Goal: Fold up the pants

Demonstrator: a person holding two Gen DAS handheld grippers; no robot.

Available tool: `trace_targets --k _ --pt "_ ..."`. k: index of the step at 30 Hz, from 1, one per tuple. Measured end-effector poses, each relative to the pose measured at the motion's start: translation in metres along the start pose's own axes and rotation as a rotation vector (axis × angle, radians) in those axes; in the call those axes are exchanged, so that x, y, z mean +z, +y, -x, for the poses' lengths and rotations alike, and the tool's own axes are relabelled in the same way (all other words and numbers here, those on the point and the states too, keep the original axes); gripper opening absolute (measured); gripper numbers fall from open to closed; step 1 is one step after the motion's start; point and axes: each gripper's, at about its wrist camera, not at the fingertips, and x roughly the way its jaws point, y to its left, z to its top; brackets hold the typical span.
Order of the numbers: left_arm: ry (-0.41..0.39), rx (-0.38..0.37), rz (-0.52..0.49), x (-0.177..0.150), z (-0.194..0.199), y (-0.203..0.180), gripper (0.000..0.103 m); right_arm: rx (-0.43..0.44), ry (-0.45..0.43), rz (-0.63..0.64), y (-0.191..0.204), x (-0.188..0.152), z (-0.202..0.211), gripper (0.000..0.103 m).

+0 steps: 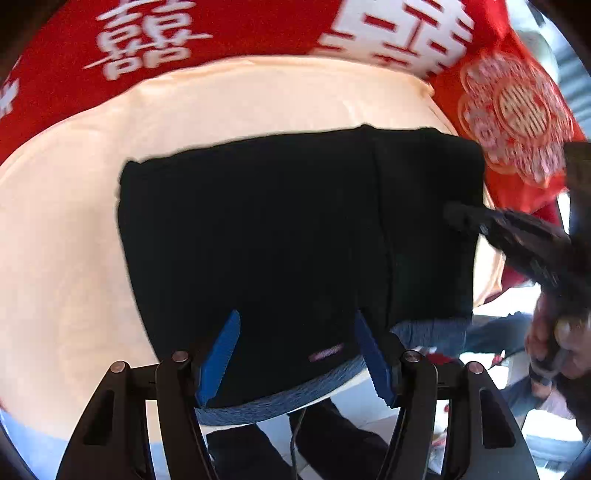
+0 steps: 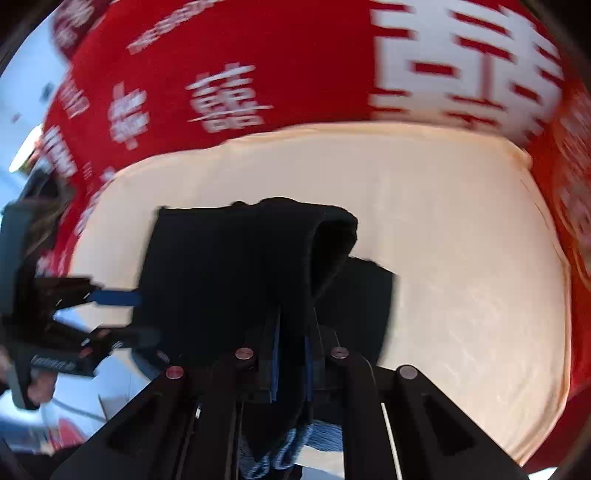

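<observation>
Lying on a peach cloth over a red printed cover, the black pants are already folded into a compact rectangle, their blue-grey waistband at the near edge. The left gripper stands wide open, blue fingers straddling that near edge without pinching it. The right gripper is clamped on the pants' right side, lifting a fold of fabric. Judging by the shape, most folding looks done; perhaps one last fold or smoothing remains
</observation>
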Motion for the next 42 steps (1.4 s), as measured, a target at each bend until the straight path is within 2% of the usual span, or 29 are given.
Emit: trace_targets --k 2,3,5,7,9,11,13,15,17,19,20,21,22,23,24,28,30,33,36,37,40,42 --pt "0.036 0.026 -0.032 0.002 -0.020 -0.007 0.065 -0.038 0.055 -0.040 -0.016 -0.002 -0.031 0.016" --pt "0.047 0.059 -0.044 0.004 -0.031 -0.009 0.065 -0.053 0.063 -0.034 -0.017 0.001 -0.038 0.023" --pt "0.043 0.083 -0.047 0.007 -0.036 -0.012 0.072 -0.084 0.074 -0.019 -0.013 0.010 -0.042 0.029" --pt "0.043 0.084 -0.040 0.012 -0.032 -0.015 0.072 -0.132 0.090 0.005 -0.007 0.018 -0.033 0.048" --pt "0.023 0.072 -0.033 0.014 -0.021 -0.015 0.072 -0.171 0.050 0.033 -0.003 0.018 -0.014 0.060" --pt "0.001 0.071 -0.022 0.009 -0.013 -0.014 0.072 -0.200 -0.035 0.092 0.011 0.017 0.010 0.060" --pt "0.002 0.071 0.000 0.001 -0.012 -0.008 0.072 -0.164 -0.086 0.150 0.028 0.016 0.021 0.060" --pt "0.029 0.076 0.018 -0.004 -0.021 -0.006 0.072 -0.118 -0.104 0.235 0.048 0.017 0.014 0.063" --pt "0.029 0.100 0.007 -0.011 -0.030 0.004 0.072 -0.123 -0.055 0.269 0.055 0.024 -0.020 0.068" --pt "0.012 0.099 -0.004 -0.013 -0.031 0.003 0.076 -0.193 0.055 0.240 0.044 0.034 -0.064 0.072" --pt "0.012 0.099 -0.011 -0.014 -0.030 0.001 0.076 -0.205 0.109 0.198 0.033 0.038 -0.083 0.077" --pt "0.013 0.106 -0.015 -0.017 -0.027 0.003 0.076 -0.203 0.087 0.151 0.026 0.045 -0.086 0.092" --pt "0.017 0.111 -0.014 -0.018 -0.025 0.002 0.076 -0.178 0.121 0.097 0.018 0.052 -0.088 0.097" --pt "0.023 0.108 -0.007 -0.019 -0.023 0.004 0.076 -0.140 0.142 0.063 0.014 0.054 -0.085 0.096" --pt "0.019 0.099 0.008 -0.018 -0.023 0.000 0.076 -0.131 0.127 0.062 0.013 0.053 -0.077 0.093" --pt "-0.025 0.077 0.059 -0.039 0.000 0.018 0.076 -0.139 -0.013 0.220 0.040 0.017 -0.016 0.092" --pt "-0.014 0.083 0.066 -0.049 -0.004 0.024 0.076 -0.065 -0.048 0.283 0.062 -0.011 0.005 0.092" --pt "0.027 0.100 0.073 -0.052 -0.024 0.029 0.076 0.034 0.009 0.351 0.093 -0.043 -0.007 0.093" --pt "0.057 0.099 0.091 -0.049 -0.037 0.033 0.076 0.020 0.190 0.279 0.081 -0.059 -0.055 0.092" --pt "0.067 0.093 0.093 -0.049 -0.039 0.034 0.076 0.025 0.221 0.248 0.074 -0.062 -0.066 0.092" --pt "0.039 0.090 0.080 -0.044 -0.027 0.029 0.076 0.002 0.196 0.279 0.079 -0.056 -0.059 0.092" --pt "0.005 0.069 0.075 -0.044 -0.017 0.031 0.076 -0.010 0.133 0.330 0.086 -0.059 -0.041 0.093"
